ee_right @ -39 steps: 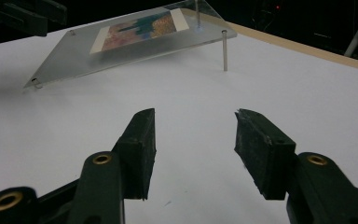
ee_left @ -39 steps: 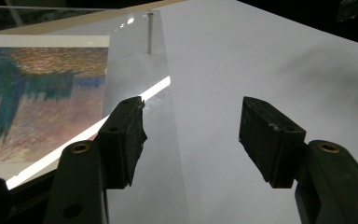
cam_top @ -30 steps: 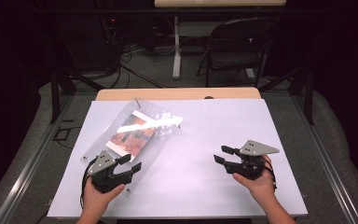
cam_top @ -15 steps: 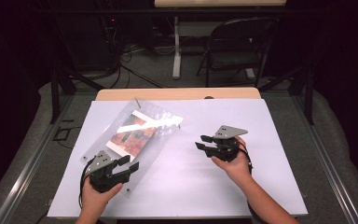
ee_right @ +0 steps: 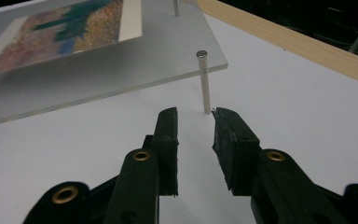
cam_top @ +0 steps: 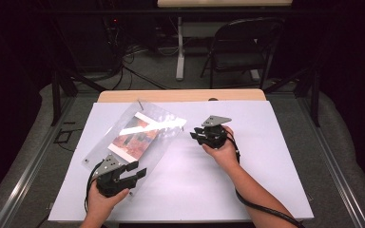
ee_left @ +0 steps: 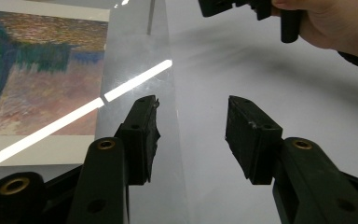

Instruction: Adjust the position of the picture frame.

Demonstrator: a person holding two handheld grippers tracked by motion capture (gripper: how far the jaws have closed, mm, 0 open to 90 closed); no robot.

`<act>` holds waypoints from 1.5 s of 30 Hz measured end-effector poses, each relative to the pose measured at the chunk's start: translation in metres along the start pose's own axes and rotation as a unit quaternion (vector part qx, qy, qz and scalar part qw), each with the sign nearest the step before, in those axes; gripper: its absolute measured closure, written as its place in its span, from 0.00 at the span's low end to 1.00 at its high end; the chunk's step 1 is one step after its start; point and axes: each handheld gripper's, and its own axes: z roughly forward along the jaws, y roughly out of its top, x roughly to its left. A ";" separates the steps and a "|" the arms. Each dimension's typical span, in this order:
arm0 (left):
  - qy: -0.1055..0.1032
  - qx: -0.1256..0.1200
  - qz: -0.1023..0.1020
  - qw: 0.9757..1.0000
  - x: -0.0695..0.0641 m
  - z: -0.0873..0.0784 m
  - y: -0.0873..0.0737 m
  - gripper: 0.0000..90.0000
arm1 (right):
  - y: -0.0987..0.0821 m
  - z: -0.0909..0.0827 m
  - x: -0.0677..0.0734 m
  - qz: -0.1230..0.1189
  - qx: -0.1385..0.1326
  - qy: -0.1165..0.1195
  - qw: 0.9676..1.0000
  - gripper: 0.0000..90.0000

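Moved inward from the table's right side, the right gripper [cam_top: 198,136] now faces a thin metal standoff pin [ee_right: 204,81], jaws closing, empty. Left gripper [cam_top: 134,172], narrowing, empty, straddles the clear acrylic picture frame's [cam_top: 138,135] near edge on the white table [cam_top: 266,180].

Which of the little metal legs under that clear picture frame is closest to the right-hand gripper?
The metal leg at the frame's corner nearest the right gripper, standing just beyond its open jaws. The other leg stands farther back, along the clear frame's far edge.
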 end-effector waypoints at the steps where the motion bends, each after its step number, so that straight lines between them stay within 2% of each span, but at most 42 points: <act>1: -0.001 0.001 -0.001 1.000 0.000 0.000 0.000 0.59 | 0.000 0.000 0.000 0.000 0.000 0.000 1.000 0.78; 2: -0.003 0.001 -0.004 1.000 0.000 0.001 -0.001 0.59 | 0.000 0.009 -0.003 0.002 0.005 -0.001 1.000 0.80; 5: -0.006 0.001 -0.004 1.000 0.000 0.001 -0.001 0.59 | 0.000 0.017 -0.005 0.000 0.010 -0.003 1.000 0.81; 9: -0.009 0.002 -0.009 1.000 0.003 0.002 -0.002 0.59 | 0.001 0.038 -0.006 -0.004 0.020 -0.002 1.000 0.83; 14: -0.011 0.002 -0.012 1.000 0.004 0.002 -0.002 0.59 | 0.004 0.051 -0.005 -0.015 0.027 -0.008 1.000 0.81; 19: -0.010 0.003 -0.016 1.000 0.005 0.003 -0.002 0.59 | 0.003 0.066 -0.008 -0.001 0.032 -0.018 0.999 0.82; 22: -0.011 0.003 -0.015 1.000 0.005 0.003 -0.002 0.59 | 0.003 0.070 -0.011 0.010 0.030 -0.019 0.999 0.84; 23: -0.011 0.004 -0.015 1.000 0.005 0.003 -0.002 0.59 | 0.002 0.072 -0.013 0.021 0.030 -0.015 0.999 0.84; 31: -0.013 0.002 -0.019 1.000 0.005 0.003 -0.003 0.59 | 0.005 0.079 -0.010 0.007 0.029 -0.015 0.999 0.87; 42: -0.015 0.002 -0.021 1.000 0.005 0.003 -0.003 0.59 | 0.009 0.087 -0.008 0.009 0.048 -0.025 0.998 0.90; 45: -0.015 0.002 -0.020 1.000 0.005 0.003 -0.003 0.59 | 0.011 0.088 -0.007 0.001 0.052 -0.026 0.998 0.91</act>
